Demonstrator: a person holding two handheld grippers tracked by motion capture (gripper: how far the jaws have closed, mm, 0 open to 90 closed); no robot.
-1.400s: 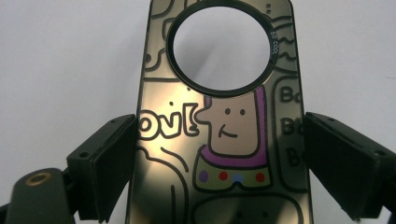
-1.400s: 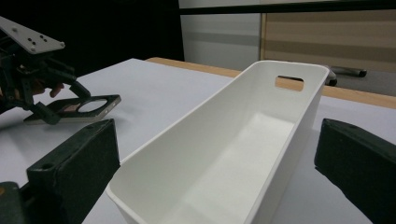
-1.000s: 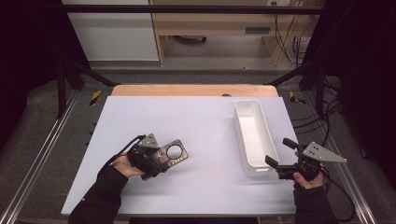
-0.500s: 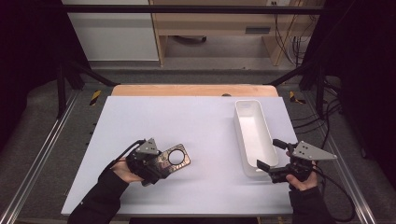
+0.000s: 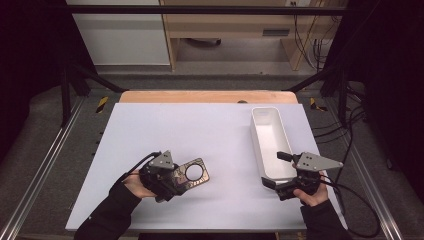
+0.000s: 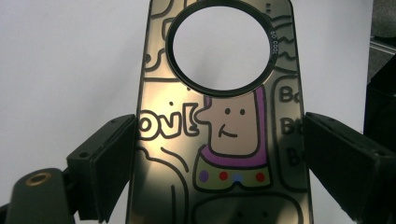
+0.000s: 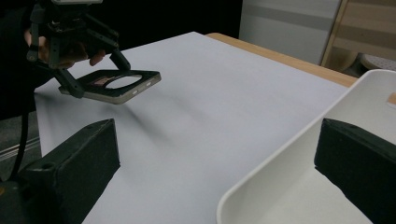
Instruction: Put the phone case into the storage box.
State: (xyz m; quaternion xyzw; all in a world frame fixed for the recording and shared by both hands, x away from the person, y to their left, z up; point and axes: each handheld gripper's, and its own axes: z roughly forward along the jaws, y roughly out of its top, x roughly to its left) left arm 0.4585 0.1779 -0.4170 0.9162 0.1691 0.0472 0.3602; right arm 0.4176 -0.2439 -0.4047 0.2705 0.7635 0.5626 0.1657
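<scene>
The left gripper [image 5: 175, 181] sits in the lower left of the high view with its jaws pinching a phone case [image 5: 192, 175] by its long edges. In the left gripper view the case [image 6: 219, 140] runs up the middle of the frame between the two black jaws, cartoon drawings facing the camera and the round camera hole at the top. The right gripper view, looking across the table, shows the case [image 7: 114, 85] in its upper left, held roughly level and just clear of the white table [image 7: 210, 107] — a shadow lies under it. Held by the edges like this, the case stays flat and can be carried without the jaws covering its face; my guess is that it is meant for the tray.

The right gripper [image 5: 274, 171] is in the lower right of the high view, jaws spread wide and holding nothing. One jaw hangs over the near end of the white tray [image 5: 270, 137], the other over bare table beside it — in the right gripper view the tray's corner [image 7: 299, 154] rises between the jaws. It looks placed to steady or grip the tray wall.

Counted: one phone case, one tray, two grippers, one table.
</scene>
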